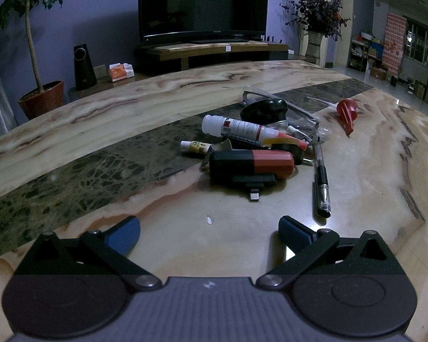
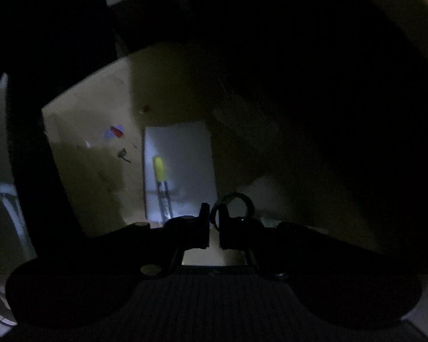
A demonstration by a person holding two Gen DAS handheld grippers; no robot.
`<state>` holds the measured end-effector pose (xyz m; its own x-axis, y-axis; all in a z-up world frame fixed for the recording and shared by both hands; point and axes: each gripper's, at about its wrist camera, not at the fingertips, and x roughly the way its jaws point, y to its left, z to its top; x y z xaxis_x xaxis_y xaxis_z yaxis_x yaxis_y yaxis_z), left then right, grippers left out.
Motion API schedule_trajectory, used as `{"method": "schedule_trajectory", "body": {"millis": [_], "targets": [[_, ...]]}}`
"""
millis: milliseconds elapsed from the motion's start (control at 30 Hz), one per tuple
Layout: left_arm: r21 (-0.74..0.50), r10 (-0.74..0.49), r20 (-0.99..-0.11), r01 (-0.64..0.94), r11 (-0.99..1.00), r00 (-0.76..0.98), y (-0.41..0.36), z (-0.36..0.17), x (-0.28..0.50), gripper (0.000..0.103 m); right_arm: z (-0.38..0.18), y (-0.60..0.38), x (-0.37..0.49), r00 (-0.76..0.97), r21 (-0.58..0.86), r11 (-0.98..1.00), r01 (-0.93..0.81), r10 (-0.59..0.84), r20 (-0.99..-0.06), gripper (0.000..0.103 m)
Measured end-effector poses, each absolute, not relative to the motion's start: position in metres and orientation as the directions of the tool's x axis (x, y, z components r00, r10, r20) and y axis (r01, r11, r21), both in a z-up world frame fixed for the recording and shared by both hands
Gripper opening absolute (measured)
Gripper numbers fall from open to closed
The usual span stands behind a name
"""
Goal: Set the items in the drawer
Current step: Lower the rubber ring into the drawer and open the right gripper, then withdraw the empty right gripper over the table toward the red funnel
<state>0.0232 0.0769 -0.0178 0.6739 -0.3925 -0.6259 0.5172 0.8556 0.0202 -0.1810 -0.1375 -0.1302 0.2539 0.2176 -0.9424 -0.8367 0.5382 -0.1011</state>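
Left wrist view: left gripper (image 1: 209,235) hangs spread wide and empty over the marble table (image 1: 100,119), pile of items (image 1: 259,142) just ahead. Right wrist view: right gripper (image 2: 214,222) points into the dim drawer (image 2: 100,142), jaws nearly together pinching a dark ring (image 2: 236,208), I think. I'd get low before letting go.

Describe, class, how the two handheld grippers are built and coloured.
The left gripper has blue ribbed fingers on black linkage bars with silver rivets, round black discs and a grey ridged body. The right gripper shows the same build, in dark silhouette.
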Motion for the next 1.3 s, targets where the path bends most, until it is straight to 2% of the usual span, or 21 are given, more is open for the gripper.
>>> {"method": "schedule_trajectory", "body": {"millis": [33,400,600,733,767,867,967,1000,1067,1167,1267,1300], "targets": [[0.020,-0.393,-0.626,0.517,0.856,0.674,0.077,-0.018,0.023,0.103,-0.131,-0.138,-0.181,0.254,-0.106,0.537,-0.837,0.210,-0.944,0.013],[0.020,-0.393,-0.626,0.517,0.856,0.674,0.077,-0.018,0.023,0.103,-0.121,-0.128,-0.181,0.272,-0.137,0.471,-0.871,0.231,-0.934,0.014],[0.020,-0.393,-0.626,0.517,0.856,0.674,0.077,-0.018,0.023,0.103,-0.069,-0.125,-0.190,0.223,-0.047,0.397,-0.917,0.410,-0.884,0.015],[0.020,-0.393,-0.626,0.517,0.856,0.674,0.077,-0.018,0.023,0.103,-0.021,-0.137,-0.189,0.107,0.118,0.325,-0.938,0.599,-0.794,0.018],[0.020,-0.393,-0.626,0.517,0.856,0.674,0.077,-0.018,0.023,0.103,-0.008,-0.143,-0.187,0.104,0.143,0.321,-0.936,0.641,-0.761,0.023],[0.020,-0.393,-0.626,0.517,0.856,0.674,0.077,-0.018,0.023,0.103,0.028,-0.166,-0.172,0.152,0.192,0.349,-0.917,0.753,-0.640,0.027],[0.020,-0.393,-0.626,0.517,0.856,0.674,0.077,-0.018,0.023,0.103,0.055,-0.195,-0.150,0.294,0.206,0.458,-0.865,0.795,-0.530,0.029],[0.020,-0.393,-0.626,0.517,0.856,0.674,0.077,-0.018,0.023,0.103,0.064,-0.206,-0.140,0.387,0.205,0.531,-0.822,0.785,-0.484,0.032],[0.020,-0.393,-0.626,0.517,0.856,0.674,0.077,-0.018,0.023,0.103,0.072,-0.223,-0.119,0.564,0.191,0.689,-0.699,0.696,-0.444,0.057],[0.020,-0.393,-0.626,0.517,0.856,0.674,0.077,-0.018,0.023,0.103,0.067,-0.250,-0.084,0.757,0.226,0.875,-0.428,0.484,-0.439,0.058],[0.020,-0.393,-0.626,0.517,0.856,0.674,0.077,-0.018,0.023,0.103,0.059,-0.283,-0.053,0.836,0.342,0.917,-0.206,0.347,-0.426,0.058],[0.020,-0.393,-0.626,0.517,0.856,0.674,0.077,-0.018,0.023,0.103,0.055,-0.286,-0.046,0.845,0.330,0.930,-0.161,0.303,-0.440,0.058]]}}
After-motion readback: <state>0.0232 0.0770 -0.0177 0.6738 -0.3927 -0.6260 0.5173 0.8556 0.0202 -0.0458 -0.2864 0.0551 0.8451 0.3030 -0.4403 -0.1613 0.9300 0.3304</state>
